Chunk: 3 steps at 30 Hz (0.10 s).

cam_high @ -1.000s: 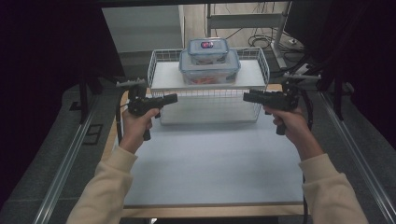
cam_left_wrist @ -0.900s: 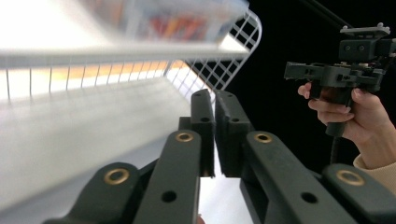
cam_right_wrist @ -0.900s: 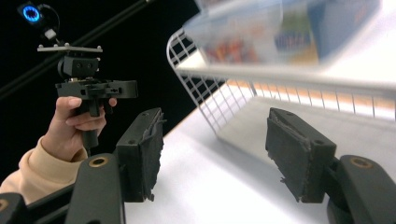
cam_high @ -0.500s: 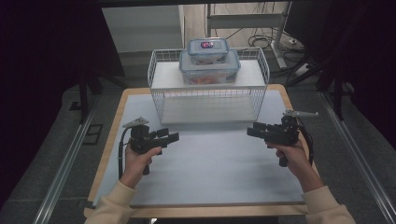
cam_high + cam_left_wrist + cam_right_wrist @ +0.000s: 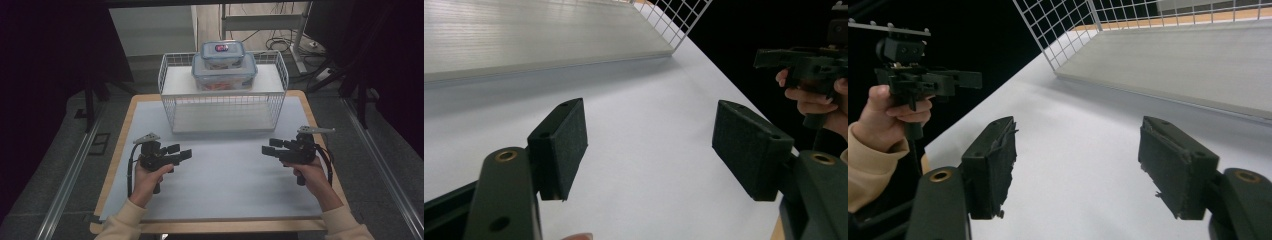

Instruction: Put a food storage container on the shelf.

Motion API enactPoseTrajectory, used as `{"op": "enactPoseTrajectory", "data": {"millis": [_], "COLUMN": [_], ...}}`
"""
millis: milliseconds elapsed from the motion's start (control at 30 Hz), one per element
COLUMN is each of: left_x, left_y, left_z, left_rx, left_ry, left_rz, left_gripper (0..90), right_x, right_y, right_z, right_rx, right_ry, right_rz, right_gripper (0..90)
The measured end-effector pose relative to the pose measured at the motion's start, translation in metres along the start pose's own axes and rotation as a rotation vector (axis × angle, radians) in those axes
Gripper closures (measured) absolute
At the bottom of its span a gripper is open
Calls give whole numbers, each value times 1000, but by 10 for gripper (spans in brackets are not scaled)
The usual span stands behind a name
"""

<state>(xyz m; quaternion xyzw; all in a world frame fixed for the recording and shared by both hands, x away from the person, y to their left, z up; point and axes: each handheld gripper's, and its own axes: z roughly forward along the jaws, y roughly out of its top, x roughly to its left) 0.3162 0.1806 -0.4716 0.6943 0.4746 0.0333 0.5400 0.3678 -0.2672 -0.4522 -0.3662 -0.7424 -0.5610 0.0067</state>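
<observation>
high view first: the person's left gripper hangs over the left part of the pale blue mat, held in the left hand, its jaws apart and pointing toward the middle of the table with nothing between them. the right gripper mirrors it over the right part of the mat, gripped by the right hand, jaws also apart and empty, pointing inward. both grippers sit well apart from each other and near the front of the white wire basket, which stands at the far end of the mat. on the basket's upper shelf rests a large clear container with a blue-rimmed lid, and a smaller container is stacked on top of it; neither gripper touches them. left gripper view: the two black pads stand wide open over bare mat, the basket's floor and wire corner lie ahead, and the right gripper shows at the upper right in its hand. right gripper view: its own pads are likewise spread with only mat between them, the basket's wire wall rises ahead, and the left gripper appears at the upper left, held in a hand with a cream sleeve.
</observation>
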Motion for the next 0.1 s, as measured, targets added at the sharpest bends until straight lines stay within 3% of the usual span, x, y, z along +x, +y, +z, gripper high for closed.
{"op": "enactPoseTrajectory", "data": {"millis": [100], "left_x": [1], "left_y": [-2], "left_z": [2], "left_rx": [10], "left_ry": [32], "left_rz": [22], "left_gripper": [276], "right_x": [0], "right_y": [-2], "right_z": [-2], "right_rx": [0], "right_ry": [-20], "right_rz": [-9], "right_gripper": [251]}}
